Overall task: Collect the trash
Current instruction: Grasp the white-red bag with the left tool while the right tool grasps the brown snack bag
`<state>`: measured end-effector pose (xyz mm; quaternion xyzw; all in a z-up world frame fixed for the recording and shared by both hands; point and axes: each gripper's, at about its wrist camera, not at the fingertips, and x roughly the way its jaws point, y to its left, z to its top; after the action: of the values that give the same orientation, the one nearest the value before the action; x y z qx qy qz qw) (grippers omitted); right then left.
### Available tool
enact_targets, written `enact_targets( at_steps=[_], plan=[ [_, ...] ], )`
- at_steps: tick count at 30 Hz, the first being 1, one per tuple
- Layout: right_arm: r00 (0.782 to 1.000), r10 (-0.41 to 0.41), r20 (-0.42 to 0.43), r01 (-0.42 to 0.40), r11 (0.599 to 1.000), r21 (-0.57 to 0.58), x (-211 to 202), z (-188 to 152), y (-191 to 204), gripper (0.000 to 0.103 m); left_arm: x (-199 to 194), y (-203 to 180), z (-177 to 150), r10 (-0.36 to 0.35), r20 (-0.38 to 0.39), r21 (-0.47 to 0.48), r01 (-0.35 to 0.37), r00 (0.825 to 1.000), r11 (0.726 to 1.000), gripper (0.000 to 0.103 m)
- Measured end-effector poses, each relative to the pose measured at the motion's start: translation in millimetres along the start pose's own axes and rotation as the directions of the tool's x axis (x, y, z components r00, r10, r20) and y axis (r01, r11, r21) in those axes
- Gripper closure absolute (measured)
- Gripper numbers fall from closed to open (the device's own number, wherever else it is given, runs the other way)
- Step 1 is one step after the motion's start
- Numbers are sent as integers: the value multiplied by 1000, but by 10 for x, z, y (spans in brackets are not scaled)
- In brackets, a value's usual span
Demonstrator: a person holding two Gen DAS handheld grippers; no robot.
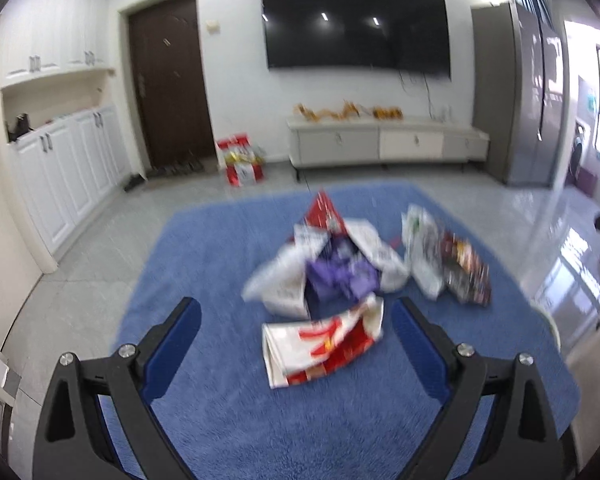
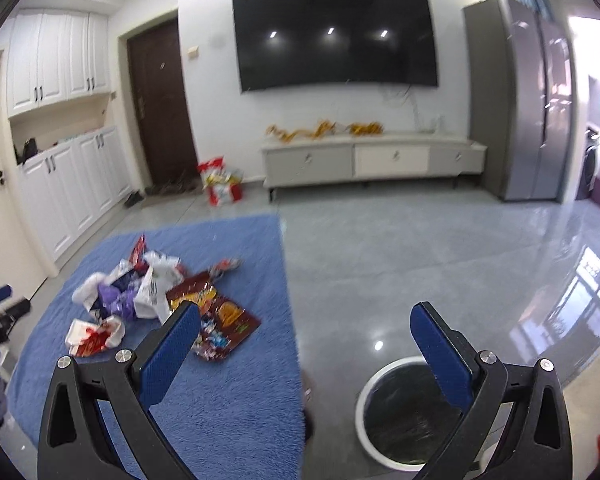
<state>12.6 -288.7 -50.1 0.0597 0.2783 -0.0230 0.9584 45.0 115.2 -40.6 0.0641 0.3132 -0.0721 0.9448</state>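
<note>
Left wrist view: left gripper (image 1: pixel 296 312) spread wide, empty, above red-and-white wrapper (image 1: pixel 320 344) on blue rug (image 1: pixel 204 248) | right gripper (image 2: pixel 305 322) wide, empty, over bin (image 2: pixel 404 412)

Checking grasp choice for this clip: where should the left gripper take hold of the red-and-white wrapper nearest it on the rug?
Judging from the left wrist view, grip the flat red-and-white crumpled wrapper across its raised, curled upper edge, coming from above and straight ahead. It lies nearly flat on the blue shaggy rug, apart from the pile, and the open left gripper already frames it.
</note>
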Motion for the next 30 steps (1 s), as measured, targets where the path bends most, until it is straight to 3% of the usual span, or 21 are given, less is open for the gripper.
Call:
enact_targets(
  at_steps=[7,11,15,19,23,30],
  plan=[
    [986,79,-145,-90,993,-74,736,-62,337,0,655,56,-246,-111,-156,66,123,981,990,7],
    [964,156,-214,-183,977,-110,1073,-59,552,0,899,148,-272,-142,-200,118,168,969,979,7],
    [941,190,-281,-241,958,-159,1392,-26,759,0,1060,306,-228,-180,-219,112,208,959,972,7],
    [917,231,-325,-296,940,-168,1611,7,890,0,1240,524,-167,-304,-235,20,318,923,948,7],
    [895,260,-362,-338,926,-170,1832,39,980,0,1427,643,-134,-423,-248,-65,420,872,905,7],
    [834,340,-435,-441,885,-152,2160,45,1049,0,1553,435,-253,-498,-291,-50,507,817,860,8]
  ],
)
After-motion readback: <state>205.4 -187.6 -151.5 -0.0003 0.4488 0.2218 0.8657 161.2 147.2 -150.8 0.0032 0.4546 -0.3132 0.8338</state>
